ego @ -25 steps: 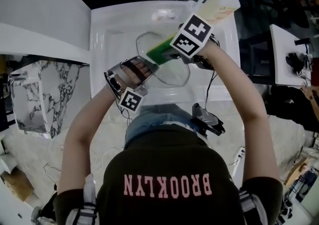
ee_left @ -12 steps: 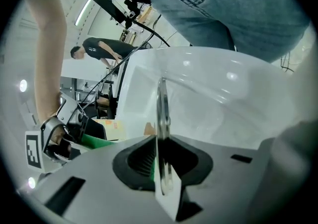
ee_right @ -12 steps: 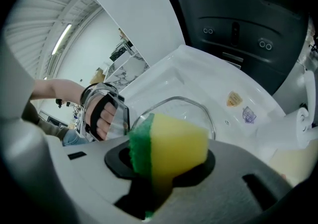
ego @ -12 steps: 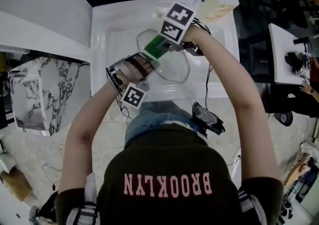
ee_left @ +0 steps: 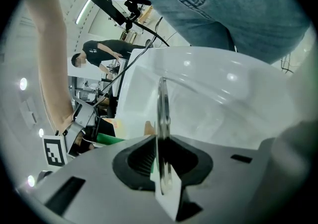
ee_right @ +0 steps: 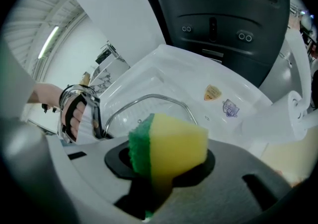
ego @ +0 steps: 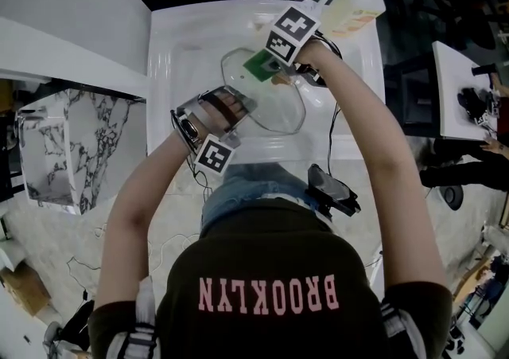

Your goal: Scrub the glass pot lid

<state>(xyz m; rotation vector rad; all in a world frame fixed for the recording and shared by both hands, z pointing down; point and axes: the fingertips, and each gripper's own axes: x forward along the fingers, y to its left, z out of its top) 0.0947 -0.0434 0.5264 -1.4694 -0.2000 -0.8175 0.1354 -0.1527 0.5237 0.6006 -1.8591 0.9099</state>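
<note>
Jaws: left gripper (ee_left: 160, 167) clamps lid (ego: 276, 108) edge | right gripper (ee_right: 167, 171) pinches sponge (ee_right: 175, 142) | arms (ego: 137, 210) outstretched

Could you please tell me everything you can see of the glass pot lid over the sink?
The glass pot lid is round, clear glass with a metal rim. It is held tilted over the white sink, its near edge clamped between the jaws of the left gripper. The sponge, yellow with a green face, held in the right gripper, appears to press on its far part. No knob can be made out.
</note>
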